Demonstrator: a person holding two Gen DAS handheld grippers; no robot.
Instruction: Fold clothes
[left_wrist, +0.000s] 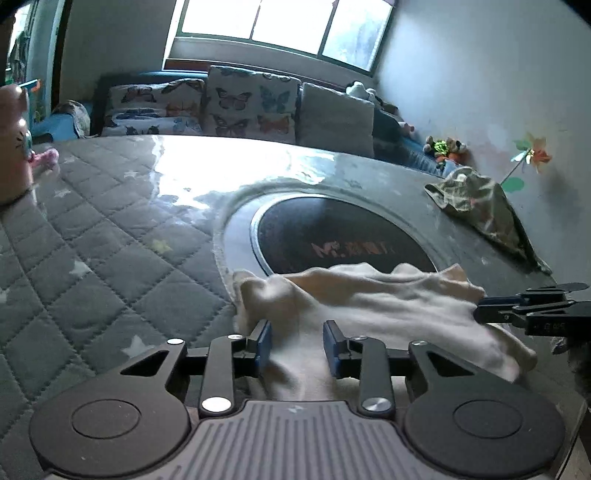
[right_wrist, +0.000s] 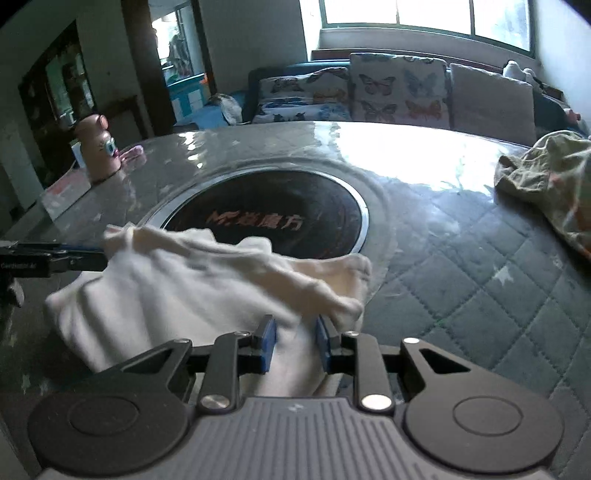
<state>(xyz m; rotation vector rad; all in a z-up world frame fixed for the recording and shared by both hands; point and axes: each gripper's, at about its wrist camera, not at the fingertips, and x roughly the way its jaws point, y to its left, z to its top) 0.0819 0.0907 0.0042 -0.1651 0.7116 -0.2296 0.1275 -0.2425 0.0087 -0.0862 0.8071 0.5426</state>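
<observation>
A cream-white garment (left_wrist: 388, 299) hangs stretched and rumpled between my two grippers, just above the near rim of the table's round black plate (left_wrist: 332, 232). My left gripper (left_wrist: 297, 343) is shut on a bunched fold of its left part. My right gripper (left_wrist: 480, 310) comes in from the right edge, pinching the other end. In the right wrist view the same garment (right_wrist: 177, 288) runs between the blue pads of my right gripper (right_wrist: 295, 343), while my left gripper (right_wrist: 99, 254) grips its far left corner. Loose cloth sags below both grips.
A grey quilted cover (left_wrist: 92, 240) with stars lies over the table. A crumpled camouflage garment (left_wrist: 476, 206) sits at the right by the wall. A pink bottle (right_wrist: 98, 147) stands at the far left edge. Butterfly pillows (left_wrist: 251, 103) line a sofa behind.
</observation>
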